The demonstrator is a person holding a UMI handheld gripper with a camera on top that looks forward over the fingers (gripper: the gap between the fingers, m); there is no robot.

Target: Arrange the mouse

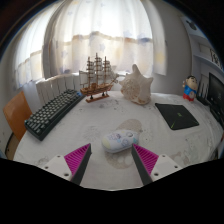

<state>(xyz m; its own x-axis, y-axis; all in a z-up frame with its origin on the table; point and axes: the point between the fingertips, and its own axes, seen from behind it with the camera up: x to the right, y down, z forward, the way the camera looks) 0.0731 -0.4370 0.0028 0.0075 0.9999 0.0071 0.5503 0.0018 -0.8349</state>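
On the near table [90, 125] — white mouse [119, 141] just ahead of the gripper [112, 160], fingers wide apart, holding nothing. Approach step; next, close in and grasp it, likely for the black mat [177, 116] at right.

- Backlit: daylight through sheer white curtains [95, 30], slightly blown out there
- Round white table [100, 125] evenly lit, soft shadows
- Strong fisheye bending at edges, mild softness overall
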